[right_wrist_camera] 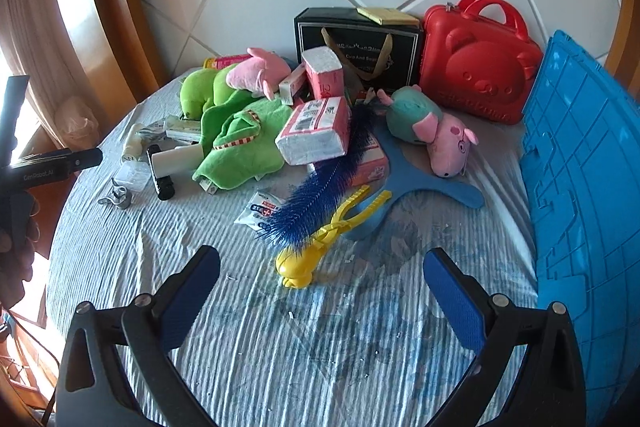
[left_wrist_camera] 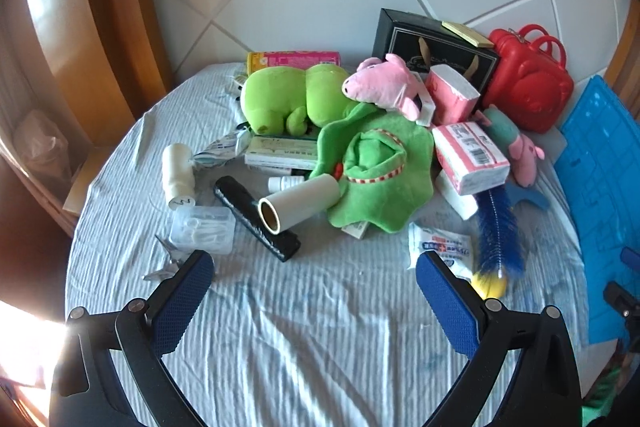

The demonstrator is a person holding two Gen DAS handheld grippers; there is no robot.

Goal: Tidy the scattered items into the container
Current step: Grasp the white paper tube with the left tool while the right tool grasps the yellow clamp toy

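opening step, judging by the heap: nothing lifted yet, whole pile lying on the striped bed sheet (left_wrist_camera: 304, 307)

left tool (left_wrist_camera: 314, 273) spread wide and empty, hovering over bare sheet at the near edge; right tool (right_wrist_camera: 322, 269) likewise spread and empty, pointing at the yellow clip (right_wrist_camera: 320, 247) just beyond its tips

blue crate (right_wrist_camera: 580, 187) standing at the right edge of the bed, well apart from the left half of the pile, probably the container meant

nearest candidates for the right tool: yellow clip, with the blue bristle brush (right_wrist_camera: 320, 187) lying across its far end; next move probably calls for lowering over the clip's round head, closing, then carrying right to the crate, with the brush likely to drag along

for the left tool: white roll (left_wrist_camera: 298, 201) resting on the black roll (left_wrist_camera: 256, 217), green plush cloth (left_wrist_camera: 376, 167) just right of both

writing: black gift bag (right_wrist_camera: 356, 39) at the far side shows gold script, roughly "cup and", rest unclear; barcode label on the pink tissue pack (right_wrist_camera: 316, 131), digits too small; "genrobot.ai" on the other tool's body at the left of the right wrist view
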